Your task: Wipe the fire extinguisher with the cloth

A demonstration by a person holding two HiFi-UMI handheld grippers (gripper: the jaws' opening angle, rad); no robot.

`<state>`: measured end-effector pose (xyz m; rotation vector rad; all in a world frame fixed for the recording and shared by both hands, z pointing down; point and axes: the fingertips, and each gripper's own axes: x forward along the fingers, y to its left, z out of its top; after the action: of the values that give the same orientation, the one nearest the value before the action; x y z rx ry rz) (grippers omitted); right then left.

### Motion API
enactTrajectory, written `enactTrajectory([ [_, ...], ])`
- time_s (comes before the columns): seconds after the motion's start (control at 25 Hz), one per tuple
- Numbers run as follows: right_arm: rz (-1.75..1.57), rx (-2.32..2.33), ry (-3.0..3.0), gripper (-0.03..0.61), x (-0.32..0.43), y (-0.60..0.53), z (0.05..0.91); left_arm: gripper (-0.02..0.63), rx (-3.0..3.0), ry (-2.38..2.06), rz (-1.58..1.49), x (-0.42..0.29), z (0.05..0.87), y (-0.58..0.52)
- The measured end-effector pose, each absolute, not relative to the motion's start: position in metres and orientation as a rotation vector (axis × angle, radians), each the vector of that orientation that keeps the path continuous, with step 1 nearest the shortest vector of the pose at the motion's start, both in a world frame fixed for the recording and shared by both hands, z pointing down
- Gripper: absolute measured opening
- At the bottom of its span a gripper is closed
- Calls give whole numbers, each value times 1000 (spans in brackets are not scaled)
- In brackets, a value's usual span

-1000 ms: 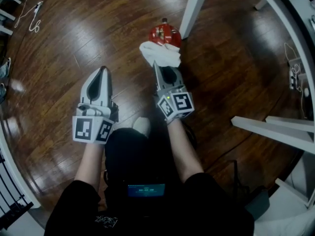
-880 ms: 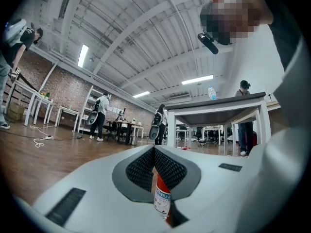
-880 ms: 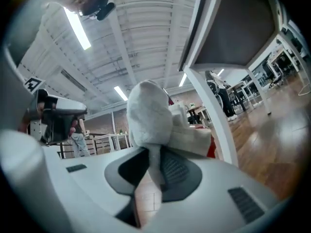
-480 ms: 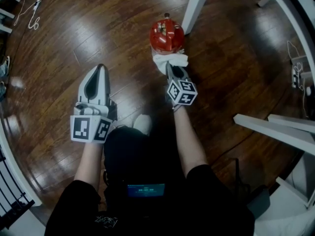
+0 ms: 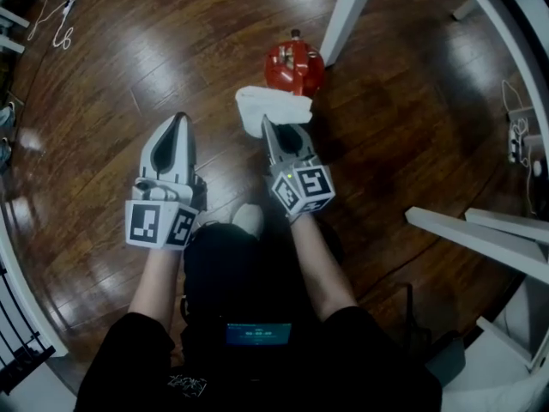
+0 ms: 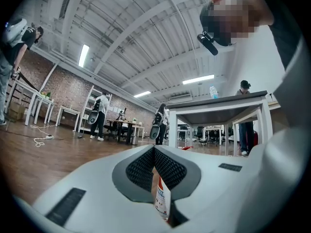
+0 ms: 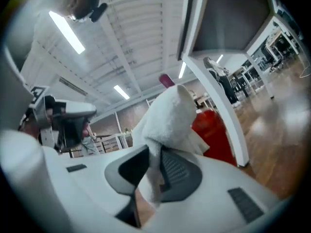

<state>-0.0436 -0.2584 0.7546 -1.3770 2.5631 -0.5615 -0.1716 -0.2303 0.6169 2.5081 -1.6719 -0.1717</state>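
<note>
A red fire extinguisher (image 5: pixel 292 66) stands upright on the wooden floor beside a white table leg (image 5: pixel 346 14). My right gripper (image 5: pixel 273 124) is shut on a white cloth (image 5: pixel 269 108), which bunches against the extinguisher's near side. In the right gripper view the cloth (image 7: pixel 171 116) rises from between the jaws with the red extinguisher (image 7: pixel 214 132) just behind it. My left gripper (image 5: pixel 178 124) hangs to the left, apart from the extinguisher, jaws pressed together with nothing in them. In the left gripper view, a strip of the extinguisher's label (image 6: pixel 161 197) shows past the shut gripper (image 6: pixel 153 152).
White table legs (image 5: pixel 473 233) and frame bars cross the right side. A white cord (image 5: pixel 57 26) lies on the floor at the far left. My own legs and a white shoe (image 5: pixel 247 220) are below the grippers. Other people stand far off by the tables (image 6: pixel 125 126).
My right gripper drew back and left from the extinguisher's side with the cloth, which now lies wider and more to the left. The left gripper has stayed still.
</note>
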Motion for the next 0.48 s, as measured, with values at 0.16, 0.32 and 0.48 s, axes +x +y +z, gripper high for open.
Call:
enactTrajectory([
  [0.16, -406, -1330, 2549, 78, -70, -273, 702, 0, 2505, -1670, -176, -169, 617, -233],
  [0.32, -430, -1444, 2519, 78, -69, -301, 727, 0, 2491, -1678, -178, -171, 621, -231],
  [0.48, -588, -1539, 2490, 78, -66, -315, 775, 0, 2474, -1690, -181, -181, 623, -234],
])
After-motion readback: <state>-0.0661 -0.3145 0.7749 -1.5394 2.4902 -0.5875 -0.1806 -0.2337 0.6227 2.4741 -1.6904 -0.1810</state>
